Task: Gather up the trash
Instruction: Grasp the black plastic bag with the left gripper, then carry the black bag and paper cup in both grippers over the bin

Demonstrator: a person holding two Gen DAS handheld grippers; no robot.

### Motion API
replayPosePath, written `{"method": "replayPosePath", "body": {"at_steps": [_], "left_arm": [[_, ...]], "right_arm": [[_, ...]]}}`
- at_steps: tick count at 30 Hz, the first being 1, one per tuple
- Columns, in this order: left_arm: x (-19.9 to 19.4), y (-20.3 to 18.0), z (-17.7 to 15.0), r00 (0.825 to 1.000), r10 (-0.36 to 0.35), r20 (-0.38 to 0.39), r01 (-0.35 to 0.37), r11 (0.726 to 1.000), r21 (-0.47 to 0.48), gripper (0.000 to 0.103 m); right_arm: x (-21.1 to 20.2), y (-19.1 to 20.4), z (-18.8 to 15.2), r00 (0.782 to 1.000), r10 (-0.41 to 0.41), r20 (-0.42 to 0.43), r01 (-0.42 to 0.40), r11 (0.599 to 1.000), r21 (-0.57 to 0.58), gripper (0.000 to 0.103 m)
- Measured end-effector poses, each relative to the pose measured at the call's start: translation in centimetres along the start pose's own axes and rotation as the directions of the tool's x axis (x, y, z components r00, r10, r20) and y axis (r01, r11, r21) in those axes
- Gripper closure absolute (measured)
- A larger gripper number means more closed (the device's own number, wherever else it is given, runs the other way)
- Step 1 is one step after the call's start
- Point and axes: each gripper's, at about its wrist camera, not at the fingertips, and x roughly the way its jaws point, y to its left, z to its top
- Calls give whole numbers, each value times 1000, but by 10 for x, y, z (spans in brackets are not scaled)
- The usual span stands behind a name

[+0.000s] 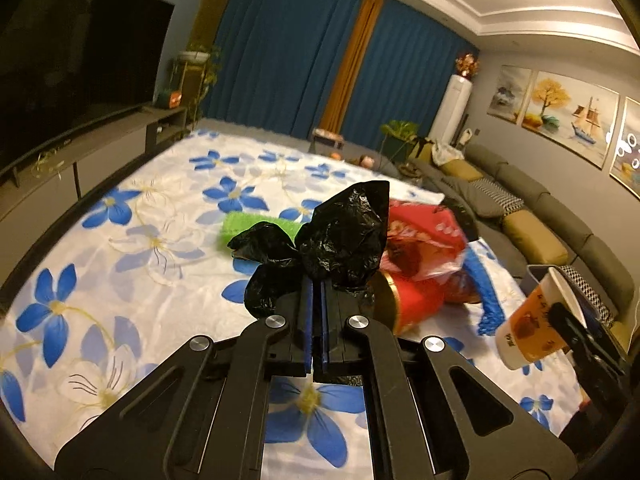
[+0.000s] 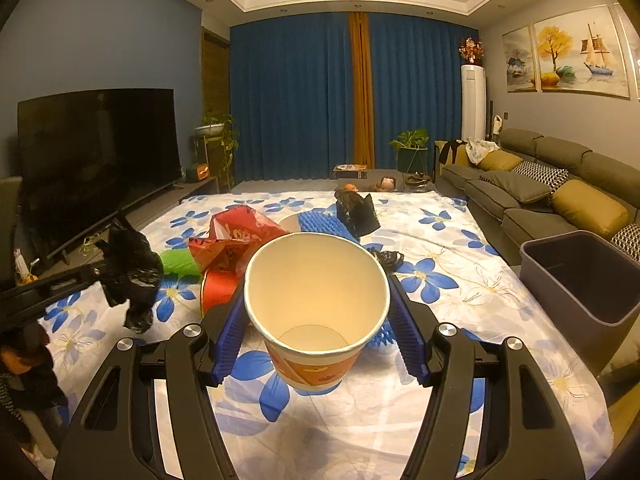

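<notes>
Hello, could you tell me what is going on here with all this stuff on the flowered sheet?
A person is collecting trash with two handheld grippers. The left gripper is shut on a crumpled black plastic bag; the right gripper holds an empty paper cup between its fingers. A red bag and other scraps remain on the sheet. A grey bin sits to the right.
</notes>
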Motion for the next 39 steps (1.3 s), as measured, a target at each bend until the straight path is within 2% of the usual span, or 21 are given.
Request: {"method": "replayPosePath", "body": {"at_steps": [10,23,27,32,39], "left_arm": [[-18,-39,3,998,-58,34,56,996,68,101],[-5,-116,-2,983,-183,1,180,967,179,101],[4,-142,-2,973,-229,-20,229,952,202,101],[15,-188,-2,952,-305,-39,305,920,247,101],[35,-252,-5,918,-390,-77,393,865,311,101]], "right_arm": [[-19,-21,0,999,-37,20,36,999,19,39],[-35,-63,1,991,-124,46,122,992,31,39],[-38,-77,3,986,-160,54,158,987,42,39],[-40,-100,6,973,-221,69,217,975,53,39],[-43,-149,13,936,-340,87,333,939,81,39]]}}
